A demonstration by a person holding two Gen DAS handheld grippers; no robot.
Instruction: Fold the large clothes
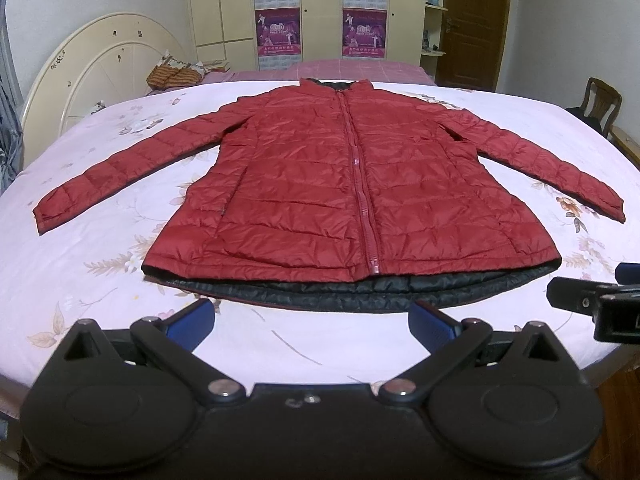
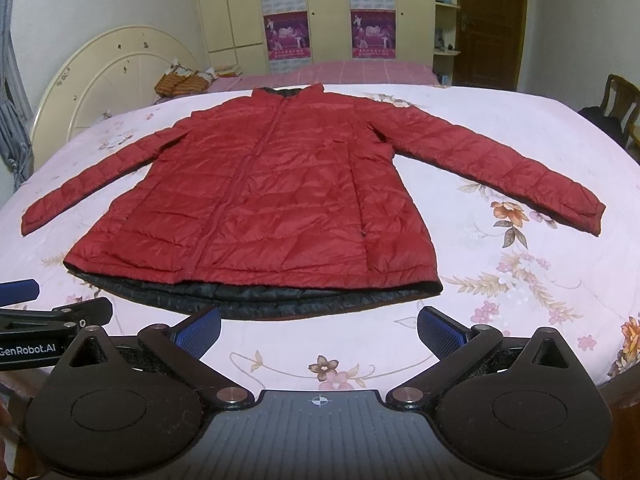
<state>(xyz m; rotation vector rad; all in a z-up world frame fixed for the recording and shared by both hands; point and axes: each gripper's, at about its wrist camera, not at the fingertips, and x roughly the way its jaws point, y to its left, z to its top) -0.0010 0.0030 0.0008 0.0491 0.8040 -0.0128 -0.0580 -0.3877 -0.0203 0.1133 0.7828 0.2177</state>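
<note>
A red quilted down jacket (image 1: 320,184) (image 2: 256,200) lies flat and zipped on the bed, collar away from me, both sleeves spread out to the sides. Its dark lining (image 1: 304,292) (image 2: 248,298) shows along the near hem. My left gripper (image 1: 312,320) hovers open just short of the hem, nothing between its blue pads (image 1: 196,318). My right gripper (image 2: 320,330) is also open and empty, near the hem's right part. Each gripper shows at the edge of the other's view: the right one (image 1: 592,304), the left one (image 2: 44,316).
The bed has a pink floral sheet (image 1: 100,248) (image 2: 520,280) and a cream round headboard (image 1: 92,76) at the left. A striped cloth bundle (image 1: 174,76) lies at the far side. A wardrobe with posters (image 1: 320,12), a brown door (image 1: 474,20) and a wooden chair (image 1: 600,100) stand beyond.
</note>
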